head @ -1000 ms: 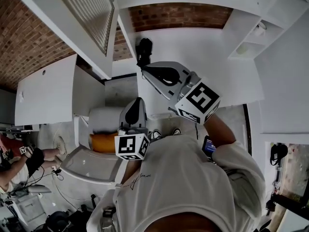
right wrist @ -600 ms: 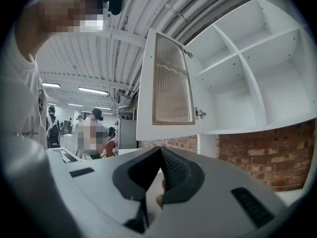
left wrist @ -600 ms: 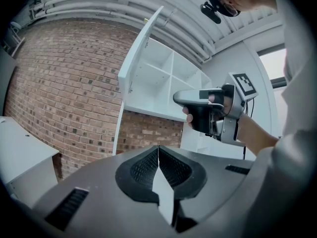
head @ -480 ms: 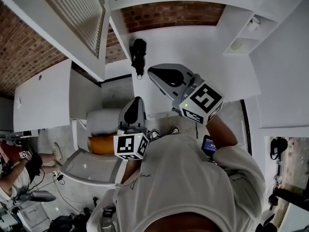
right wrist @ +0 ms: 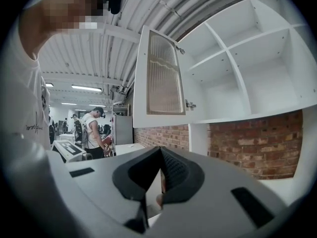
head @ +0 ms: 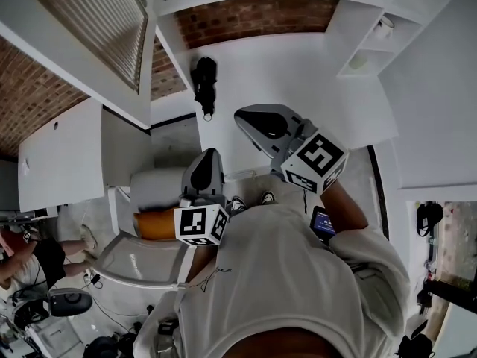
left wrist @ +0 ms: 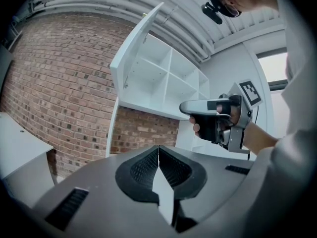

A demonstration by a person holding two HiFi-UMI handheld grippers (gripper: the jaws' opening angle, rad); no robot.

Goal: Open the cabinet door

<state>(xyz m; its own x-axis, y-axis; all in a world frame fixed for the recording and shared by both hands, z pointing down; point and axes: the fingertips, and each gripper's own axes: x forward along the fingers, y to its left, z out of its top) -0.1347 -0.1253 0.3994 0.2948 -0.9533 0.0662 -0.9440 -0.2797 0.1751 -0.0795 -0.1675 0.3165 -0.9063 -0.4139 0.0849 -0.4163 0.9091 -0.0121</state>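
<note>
**Entry: wall cabinet and two hand-held grippers**

1. Cabinet door (right wrist: 161, 78): white frame with a ribbed glass panel. We record it as swung wide open, standing out from the left edge of the cabinet (right wrist: 247, 68) on its hinge (right wrist: 188, 104). In the head view the same door sits at the upper left. In the left gripper view it shows almost edge-on.
2. Cabinet: white and mounted high on a brick wall (right wrist: 252, 143). Its shelves and uprights divide it into open compartments, all facing us.
3. Left gripper (left wrist: 158, 152): we find the ribbed pads pressed together along one seam, with nothing between them. It is held low in front of the person's white shirt (head: 283, 274), well apart from the door.
4. Right gripper (right wrist: 161, 170): the jaws are likewise pressed together and empty. It is carried in a hand (left wrist: 205, 128) beside the left gripper and a little ahead of it (its marker cube is the larger of the two in the head view). It is clear of the door and the cabinet.
5. Worktop (head: 298, 80): white, below the cabinet. It bears a dark object (head: 203, 80) that we cannot identify.
6. Background: other people (right wrist: 91, 128) stand at benches further off in the room.
</note>
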